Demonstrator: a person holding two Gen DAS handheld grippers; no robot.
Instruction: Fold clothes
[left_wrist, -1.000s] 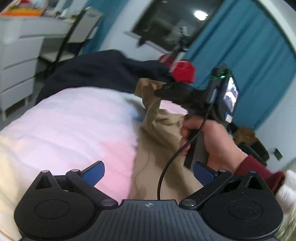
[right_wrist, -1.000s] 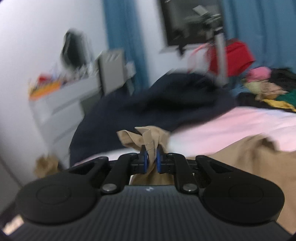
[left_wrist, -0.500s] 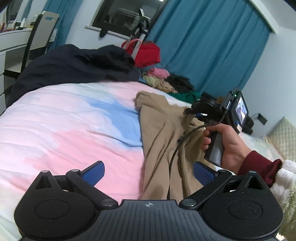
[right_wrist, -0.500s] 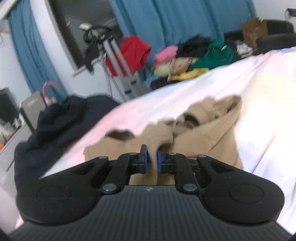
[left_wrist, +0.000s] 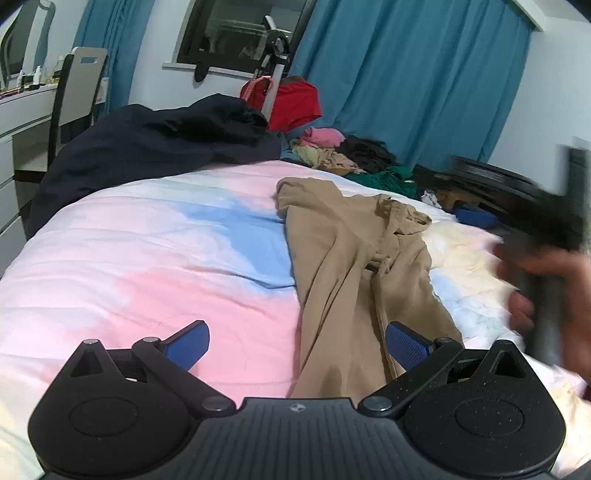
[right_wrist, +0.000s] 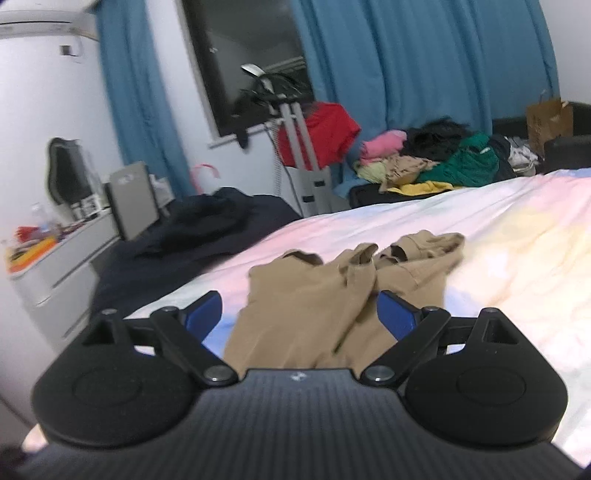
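Right gripper (right_wrist: 299, 312) no longer pinches the tan garment (left_wrist: 347, 266): half a second ago its blue pads were closed on a bunch of the cloth, now they stand wide apart with nothing between them. Cloth has dropped onto the bed (left_wrist: 147, 258) and lies lengthwise, centre to lower centre of the left wrist frame, one end bunched at the top, a loose strip trailing down the middle. In the right wrist frame it fills the centre, just past the pads. Person's hand (left_wrist: 546, 288) on the right gripper's handle is a motion blur at the right edge of the left wrist frame; a second ago it sat sharp, mid-frame, over the garment.

Left gripper (left_wrist: 295, 343) is open too, empty, low over the near end of the garment.

Risks:
- Garment is rumpled, layers overlapping; a pinch may catch one layer only and the fold goes skewed.
- Loose strip could drag and bunch under the fold.
- Soft quilted cover: a low pinch may grab bedding with the cloth.
- Dark heap (left_wrist: 155, 147) at upper left crowds the spreading room.
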